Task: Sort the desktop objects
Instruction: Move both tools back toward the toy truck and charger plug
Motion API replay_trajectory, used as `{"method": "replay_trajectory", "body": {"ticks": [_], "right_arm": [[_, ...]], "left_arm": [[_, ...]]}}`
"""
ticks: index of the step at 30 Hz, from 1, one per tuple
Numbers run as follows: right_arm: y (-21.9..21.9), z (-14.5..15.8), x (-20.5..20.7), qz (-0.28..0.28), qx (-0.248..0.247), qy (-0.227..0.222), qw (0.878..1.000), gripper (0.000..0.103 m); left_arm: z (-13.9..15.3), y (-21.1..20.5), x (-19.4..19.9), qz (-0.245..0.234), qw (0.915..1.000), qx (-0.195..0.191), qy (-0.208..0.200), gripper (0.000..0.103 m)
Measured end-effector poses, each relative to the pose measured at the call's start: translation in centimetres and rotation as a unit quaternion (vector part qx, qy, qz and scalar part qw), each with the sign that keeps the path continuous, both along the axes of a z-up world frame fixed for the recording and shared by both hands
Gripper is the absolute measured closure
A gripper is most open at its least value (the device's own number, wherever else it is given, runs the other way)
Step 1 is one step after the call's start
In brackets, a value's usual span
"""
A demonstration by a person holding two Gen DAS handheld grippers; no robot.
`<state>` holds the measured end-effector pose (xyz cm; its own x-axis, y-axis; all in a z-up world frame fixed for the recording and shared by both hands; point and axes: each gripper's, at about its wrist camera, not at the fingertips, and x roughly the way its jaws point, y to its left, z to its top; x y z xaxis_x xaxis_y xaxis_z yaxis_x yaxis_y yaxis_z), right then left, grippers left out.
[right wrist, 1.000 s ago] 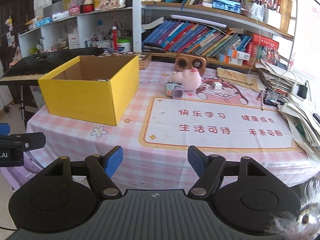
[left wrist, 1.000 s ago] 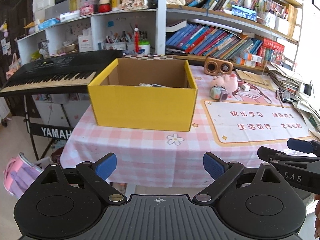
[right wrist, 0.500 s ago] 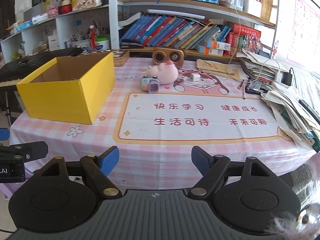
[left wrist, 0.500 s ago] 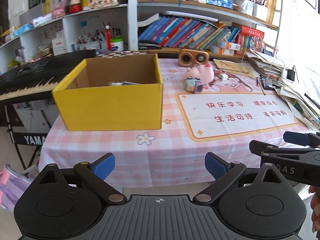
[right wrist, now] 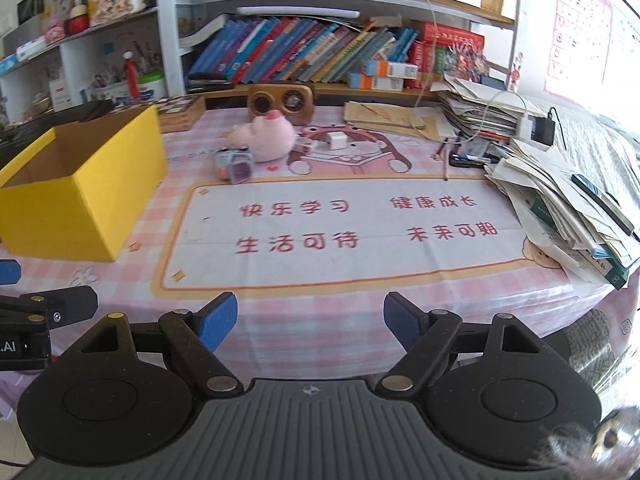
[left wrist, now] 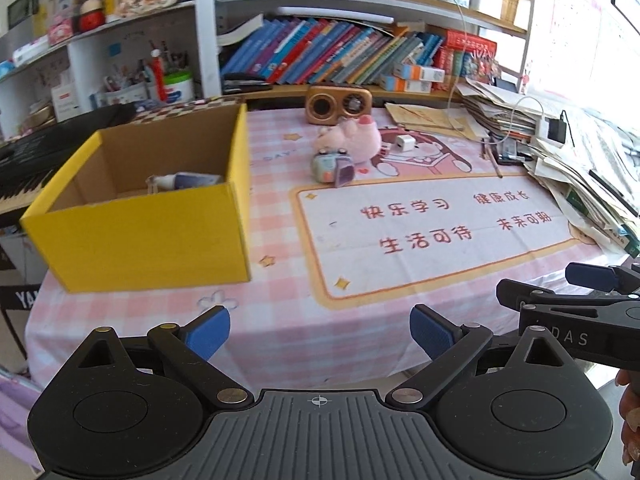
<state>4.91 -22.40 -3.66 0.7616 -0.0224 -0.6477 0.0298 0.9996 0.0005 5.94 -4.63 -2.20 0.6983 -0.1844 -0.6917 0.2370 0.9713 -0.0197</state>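
A yellow cardboard box [left wrist: 148, 232] stands open at the table's left, with a white tube [left wrist: 180, 180] lying inside. Behind the printed mat [right wrist: 340, 232] sit a pink plush pig [right wrist: 268, 140], a small pastel cube toy [right wrist: 234, 166] and a white charger block [right wrist: 335, 139]. My left gripper [left wrist: 320, 328] hovers open over the table's front edge, nothing between its blue pads. My right gripper [right wrist: 311, 318] is likewise open and empty, just to the right of the left one. Both are well short of the objects.
A wooden speaker [left wrist: 338, 104] stands at the table's back in front of the bookshelves. A sprawling pile of papers and books [right wrist: 560, 200] with cables fills the right side. A black keyboard [left wrist: 32, 160] sits beyond the box on the left.
Both grippers have moved right along the table's front edge, so the yellow box has slid left in both views. The right gripper's jaws stand slightly wider than a second ago.
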Motion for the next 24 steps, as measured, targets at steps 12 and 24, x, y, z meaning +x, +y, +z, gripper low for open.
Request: {"method": "replay_trajectory", "body": {"ticks": [12, 24], "right_arm": [[-4.5, -0.3, 6.3, 0.001, 0.001, 0.014, 1.000, 0.024], [-8.4, -0.9, 13.2, 0.039, -0.005, 0.025, 0.999, 0.024]], "left_arm": [[-0.7, -4.6, 5.5, 0.005, 0.9999, -0.002, 0.013, 0.005], [-1.0, -8.2, 10.6, 0.047, 0.9988, 0.010, 0.012, 0.005]]}}
